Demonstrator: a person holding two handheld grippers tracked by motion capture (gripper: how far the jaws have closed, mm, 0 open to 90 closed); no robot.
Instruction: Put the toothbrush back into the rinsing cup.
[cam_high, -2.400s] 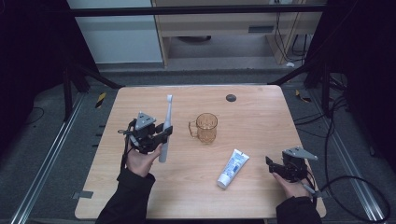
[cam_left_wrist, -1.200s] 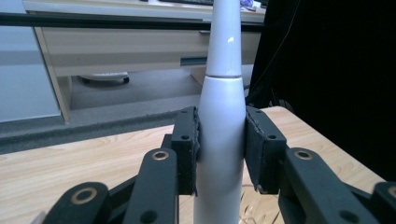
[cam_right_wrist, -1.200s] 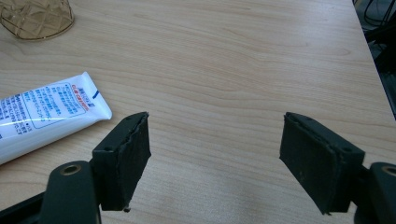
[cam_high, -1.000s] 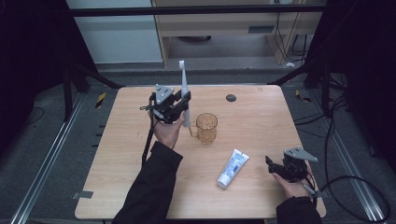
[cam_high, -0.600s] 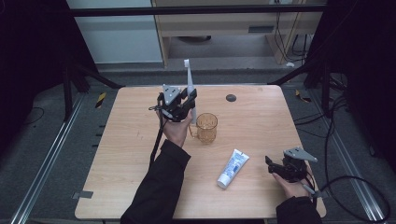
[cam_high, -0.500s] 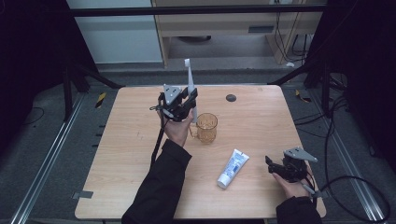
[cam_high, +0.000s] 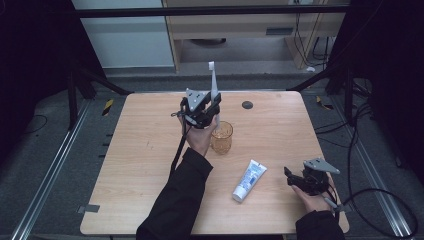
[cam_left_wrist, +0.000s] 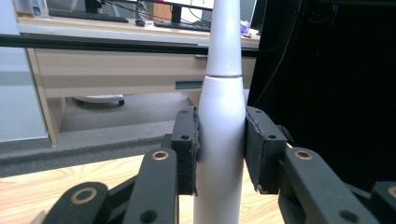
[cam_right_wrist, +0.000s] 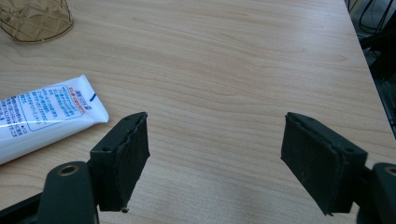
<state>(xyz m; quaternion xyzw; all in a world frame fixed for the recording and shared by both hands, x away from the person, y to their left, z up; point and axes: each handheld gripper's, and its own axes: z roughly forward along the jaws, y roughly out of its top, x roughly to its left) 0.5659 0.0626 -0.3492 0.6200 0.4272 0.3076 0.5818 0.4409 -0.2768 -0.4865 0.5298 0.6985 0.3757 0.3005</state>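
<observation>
Toothbrush (cam_high: 213, 85) stood upright in the left claw (cam_high: 209, 107), pads clamped on its thick lower handle, above the cup (cam_high: 221, 137). Judged light, stiff, smooth; the handle grip suits. Earlier it was low and left of the cup. Right claw (cam_right_wrist: 215, 158) gaped wide.

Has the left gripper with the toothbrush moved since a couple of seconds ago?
Yes. The left gripper carried the toothbrush from the table's left-centre to above the amber cup.

Glossy white plastic toothbrush (cam_left_wrist: 219, 140); matt wood table (cam_right_wrist: 243, 56).
</observation>
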